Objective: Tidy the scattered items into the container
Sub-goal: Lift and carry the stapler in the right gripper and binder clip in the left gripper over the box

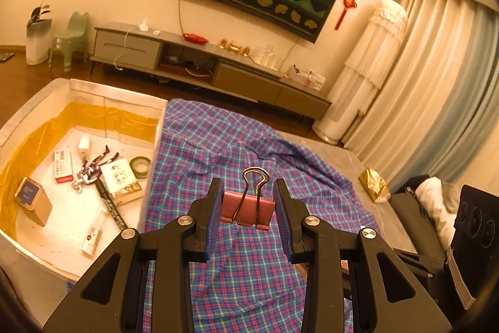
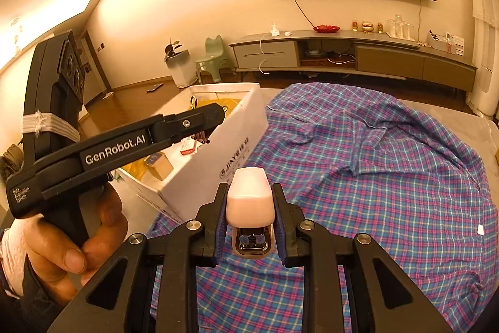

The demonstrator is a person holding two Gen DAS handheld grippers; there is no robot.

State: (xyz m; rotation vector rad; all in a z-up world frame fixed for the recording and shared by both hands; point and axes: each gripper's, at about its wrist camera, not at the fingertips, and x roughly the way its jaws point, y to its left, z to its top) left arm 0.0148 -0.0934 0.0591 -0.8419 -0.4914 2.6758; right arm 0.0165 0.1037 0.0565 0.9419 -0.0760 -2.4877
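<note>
Nearest to me, my left gripper [image 1: 248, 203] has its fingers clamped on the flat sides of a pink binder clip [image 1: 248, 208], wire handles pointing away from me. My right gripper [image 2: 250, 219] has its fingers closed on a small pink-and-white stapler [image 2: 250, 202], held by its sides with the metal mouth toward the camera. Both items hang in the air above the plaid shirt [image 1: 249, 152] spread over the bench [image 1: 349, 152].

Farther out and to the left sits the container [image 1: 157, 142], an open white box lined with yellow, already holding small cartons, a roll of tape, a pen and other bits.

My worry is the clip: it is gripped low on a smooth body, so a quick swing could twist it loose onto the shirt. The box's near wall stands tall, so I judge a low approach could catch it. With both hands heading for the same opening, the grippers could knock together.
</note>
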